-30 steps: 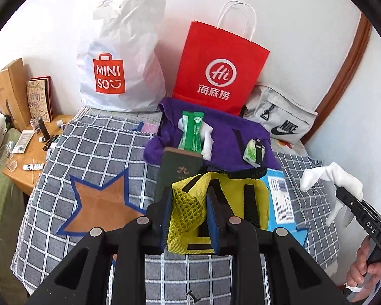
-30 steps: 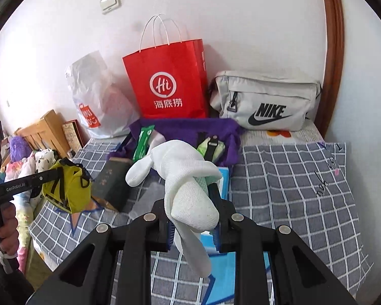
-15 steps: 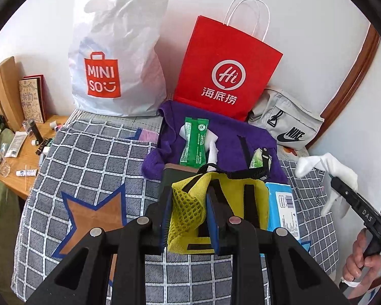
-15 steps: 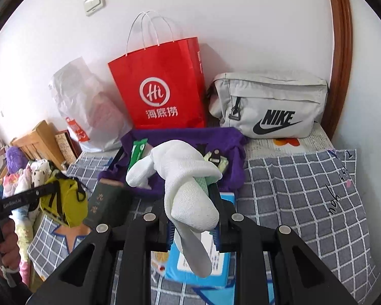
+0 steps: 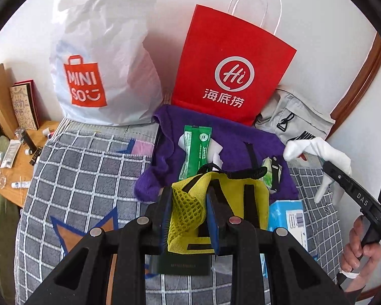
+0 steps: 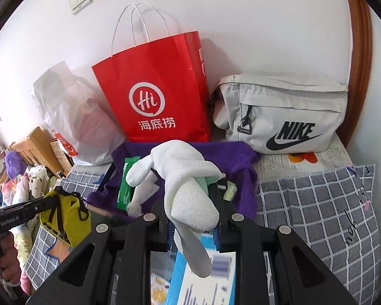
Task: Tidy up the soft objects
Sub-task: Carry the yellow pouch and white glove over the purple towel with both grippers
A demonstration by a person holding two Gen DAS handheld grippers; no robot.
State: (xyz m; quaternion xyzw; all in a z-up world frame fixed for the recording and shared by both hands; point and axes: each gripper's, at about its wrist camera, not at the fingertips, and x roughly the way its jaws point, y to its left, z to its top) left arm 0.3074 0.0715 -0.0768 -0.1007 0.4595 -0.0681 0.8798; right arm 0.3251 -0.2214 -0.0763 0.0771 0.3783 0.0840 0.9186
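Your left gripper (image 5: 186, 216) is clamped on the yellow mesh pouch (image 5: 223, 203), pinching the netted side between the blue pads, and the pouch hangs in the air above the checked blanket (image 5: 83, 178). Your right gripper (image 6: 193, 228) has the white glove (image 6: 188, 190) squeezed between its jaws, with the glove's fingers flopping out left and down over the blue box (image 6: 203, 279) right underneath. So both hands are loaded and nothing's been set down yet.

Just under the pouch there's a dark green booklet (image 5: 183, 264) lying flat on the blanket, next to that blue box. A bit further back is the purple cloth (image 5: 231, 142), spread out with a green packet (image 5: 195, 150) and a small pale green item with a black clip (image 5: 271, 172) sitting on it. Can't tell if that cloth is a bag or just a towel, honestly.

Against the wall at the back you've got the white Miniso bag (image 5: 101, 58), the red paper bag (image 5: 231, 76) and the grey Nike pouch (image 6: 282, 117) lined up left to right.

My guess is you're mid-task: two soft things picked up and carried toward the back, but still to be dropped somewhere. The purple cloth is left to deal with too, and where everything's meant to go isn't obvious from here.
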